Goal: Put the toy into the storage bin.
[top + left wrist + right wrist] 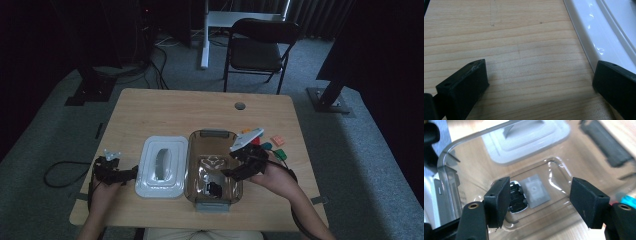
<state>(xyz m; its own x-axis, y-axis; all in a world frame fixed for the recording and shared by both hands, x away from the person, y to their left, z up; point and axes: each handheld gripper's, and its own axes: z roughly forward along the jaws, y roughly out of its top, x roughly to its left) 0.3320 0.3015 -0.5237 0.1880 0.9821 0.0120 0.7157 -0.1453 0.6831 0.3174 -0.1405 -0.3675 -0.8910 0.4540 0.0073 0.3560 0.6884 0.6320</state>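
Fingers of the right gripper [537, 202] stand apart, empty, above the clear box [192, 165] at the table's [150, 107] 6 o'clock; its small black part [516, 197] looks light, rigid, best pinched by its sides.

Light wooden table [165, 107], white lid [161, 167], clear container [213, 168], small coloured pieces [277, 141] at right

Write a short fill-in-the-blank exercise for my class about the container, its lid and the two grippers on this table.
1. The white lid lies on the table to the ____ of the clear container in the high view.
2. The right gripper hangs over the ____ with its jaws apart.
3. The left gripper has nothing but bare ____ between its jaws.

Missing words: left; container; table
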